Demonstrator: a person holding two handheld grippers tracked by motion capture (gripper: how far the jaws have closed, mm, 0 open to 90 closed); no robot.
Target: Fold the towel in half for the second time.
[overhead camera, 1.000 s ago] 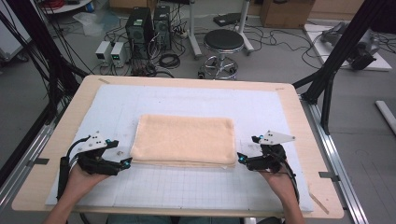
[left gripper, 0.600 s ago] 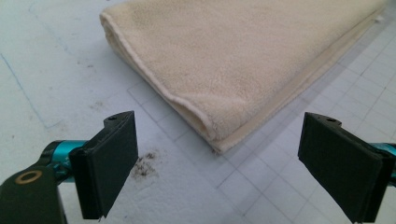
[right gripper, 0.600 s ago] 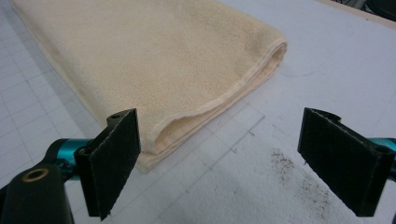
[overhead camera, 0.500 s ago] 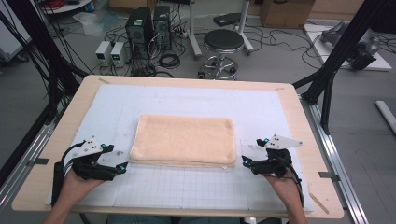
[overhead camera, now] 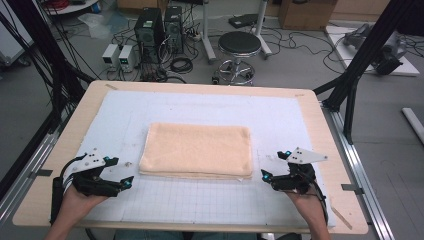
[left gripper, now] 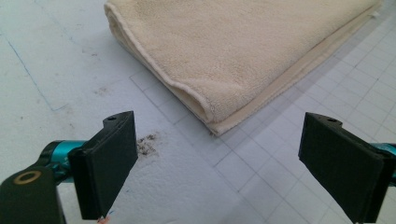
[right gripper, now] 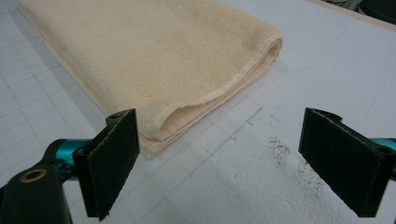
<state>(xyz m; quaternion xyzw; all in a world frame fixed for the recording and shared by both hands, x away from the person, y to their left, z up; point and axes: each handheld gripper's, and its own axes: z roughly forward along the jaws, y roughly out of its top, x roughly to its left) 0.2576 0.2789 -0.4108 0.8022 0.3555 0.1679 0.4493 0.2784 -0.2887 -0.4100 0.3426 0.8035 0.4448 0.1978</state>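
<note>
A pale peach folded towel (overhead camera: 196, 149) is seen on a white mat (overhead camera: 285, 117) ruled with a faint grey grid and marked with dark smudges, framed by a light wooden tabletop (overhead camera: 330, 135), beside black jaws with teal fittings.

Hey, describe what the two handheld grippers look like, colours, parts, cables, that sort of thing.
The left gripper and the right gripper are black, each topped by a grey three-cornered plate. Each has two flat black rectangular jaws, teal metal fittings at the jaw bases, a brass-ringed hole on the body, and a black cable looping back past the hand.
</note>
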